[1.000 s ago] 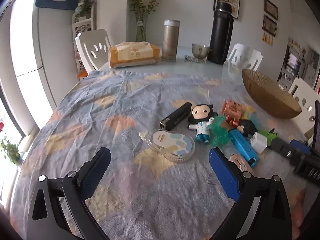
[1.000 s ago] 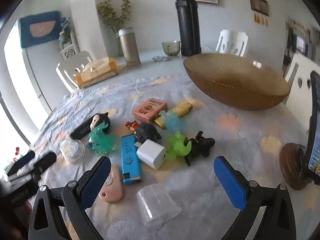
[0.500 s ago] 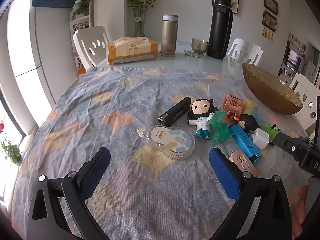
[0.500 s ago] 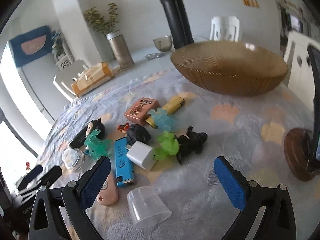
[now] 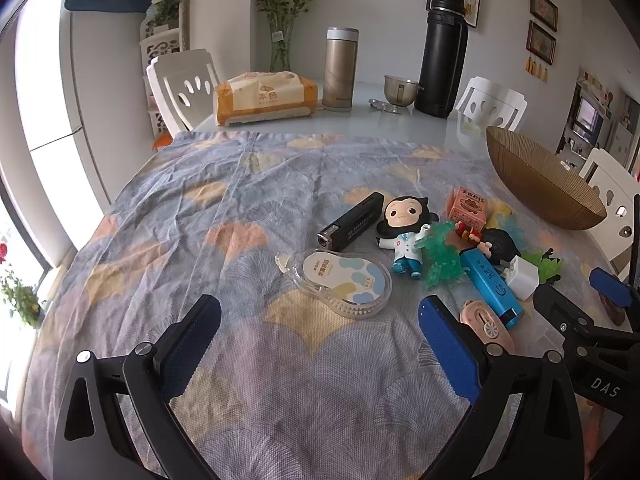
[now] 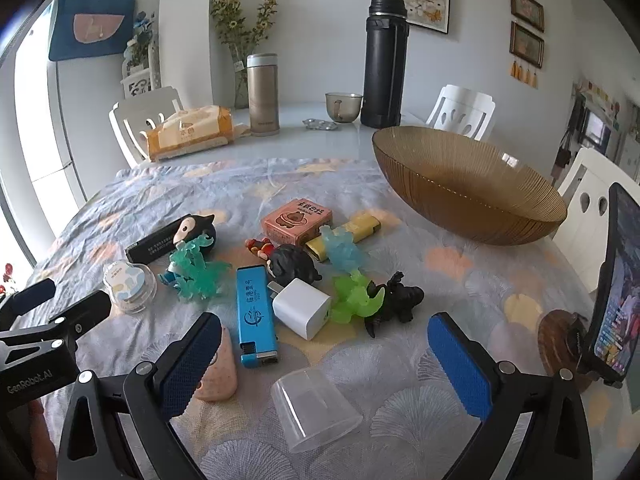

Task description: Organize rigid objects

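Note:
Small items lie scattered on a patterned tablecloth (image 5: 200,220). My left gripper (image 5: 320,332) hovers open just short of a clear correction-tape dispenser (image 5: 344,282); behind it lie a black stick (image 5: 352,222) and a doll figure (image 5: 404,232). My right gripper (image 6: 324,354) is open above a clear plastic cup (image 6: 314,410) on its side. Beyond it lie a blue lighter (image 6: 255,316), a white charger cube (image 6: 302,308), green (image 6: 354,300) and black (image 6: 394,302) figurines, a pink box (image 6: 298,220) and a pink oval item (image 6: 218,368). A brown ribbed bowl (image 6: 468,194) stands empty at the back right.
At the table's far edge stand a tissue pack (image 5: 266,98), a gold flask (image 5: 340,68), a black thermos (image 5: 442,52) and a small cup (image 6: 343,107). A phone on a wooden stand (image 6: 612,280) is at the right. White chairs surround the table.
Both grippers have shifted slightly over the table while staying open. The right view has swung back to level, and the right gripper now shows at the left view's right edge.

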`<state>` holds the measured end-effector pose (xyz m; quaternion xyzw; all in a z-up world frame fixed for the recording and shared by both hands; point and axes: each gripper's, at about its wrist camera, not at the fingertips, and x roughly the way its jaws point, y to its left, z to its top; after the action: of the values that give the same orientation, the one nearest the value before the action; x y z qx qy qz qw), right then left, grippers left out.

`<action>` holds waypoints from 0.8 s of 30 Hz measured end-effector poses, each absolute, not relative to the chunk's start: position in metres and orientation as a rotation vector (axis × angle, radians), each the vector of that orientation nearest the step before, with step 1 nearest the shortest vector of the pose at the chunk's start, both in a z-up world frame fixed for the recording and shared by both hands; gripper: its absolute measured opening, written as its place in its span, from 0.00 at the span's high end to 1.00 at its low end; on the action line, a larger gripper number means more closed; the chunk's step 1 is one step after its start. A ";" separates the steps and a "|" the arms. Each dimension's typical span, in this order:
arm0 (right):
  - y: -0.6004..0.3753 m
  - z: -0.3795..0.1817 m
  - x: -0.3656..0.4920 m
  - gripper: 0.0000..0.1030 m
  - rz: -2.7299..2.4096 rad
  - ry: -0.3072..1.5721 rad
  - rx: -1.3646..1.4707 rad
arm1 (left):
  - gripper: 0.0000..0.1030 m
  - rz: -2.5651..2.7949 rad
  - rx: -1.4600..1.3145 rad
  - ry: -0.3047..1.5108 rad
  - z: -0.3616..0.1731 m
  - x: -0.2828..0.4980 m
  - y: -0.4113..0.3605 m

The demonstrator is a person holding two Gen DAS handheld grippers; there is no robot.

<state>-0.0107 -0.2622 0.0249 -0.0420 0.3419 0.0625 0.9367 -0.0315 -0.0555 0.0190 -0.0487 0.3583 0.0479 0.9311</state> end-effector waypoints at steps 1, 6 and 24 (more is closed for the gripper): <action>-0.262 0.025 -0.011 0.00 0.126 0.698 -0.088 | 0.03 0.098 -0.100 0.734 0.019 -0.031 -0.056; -0.260 0.024 -0.011 0.00 0.119 0.695 -0.098 | 0.03 0.099 -0.100 0.734 0.019 -0.032 -0.056; -0.255 0.023 -0.013 0.00 0.107 0.691 -0.118 | 0.03 0.098 -0.099 0.735 0.019 -0.032 -0.055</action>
<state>-0.0127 -0.2552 0.0226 -0.0578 0.3381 0.0525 0.9379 -0.0315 -0.0546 0.0193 -0.0485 0.3591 0.0478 0.9308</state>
